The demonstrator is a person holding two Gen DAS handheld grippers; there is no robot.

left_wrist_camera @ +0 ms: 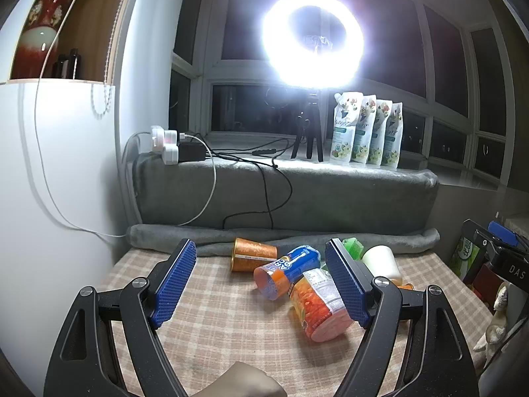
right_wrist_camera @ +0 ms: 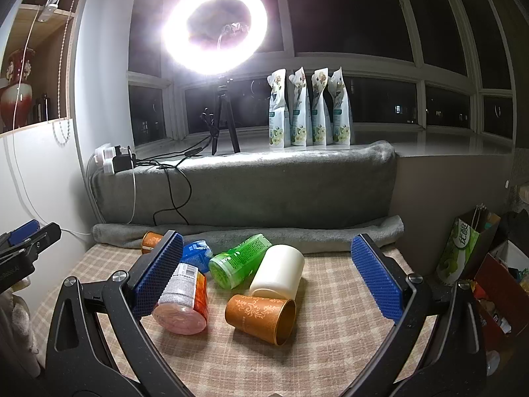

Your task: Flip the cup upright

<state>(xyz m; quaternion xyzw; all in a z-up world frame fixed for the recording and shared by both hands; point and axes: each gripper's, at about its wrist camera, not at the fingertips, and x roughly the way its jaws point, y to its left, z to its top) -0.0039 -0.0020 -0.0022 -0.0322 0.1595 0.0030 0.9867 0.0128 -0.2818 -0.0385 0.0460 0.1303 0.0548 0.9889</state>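
Several cups lie on their sides on the checked cloth (right_wrist_camera: 330,347). In the right wrist view: an orange patterned cup (right_wrist_camera: 261,317) nearest, a cream cup (right_wrist_camera: 279,273), a green cup (right_wrist_camera: 238,259), a red-orange labelled cup (right_wrist_camera: 183,301), a blue cup (right_wrist_camera: 195,253) and another orange cup (right_wrist_camera: 150,240) behind. My right gripper (right_wrist_camera: 267,274) is open and empty above them. In the left wrist view the blue cup (left_wrist_camera: 287,271), red-orange cup (left_wrist_camera: 317,307), orange cup (left_wrist_camera: 253,253) and cream cup (left_wrist_camera: 382,261) show. My left gripper (left_wrist_camera: 261,281) is open and empty.
A rolled grey blanket (right_wrist_camera: 297,235) and a grey-covered ledge (right_wrist_camera: 248,185) bound the far side. A ring light on a tripod (right_wrist_camera: 215,26), several pouches (right_wrist_camera: 310,112) and a power strip with cables (right_wrist_camera: 115,162) stand on the sill. Boxes (right_wrist_camera: 496,281) sit right; white wall left.
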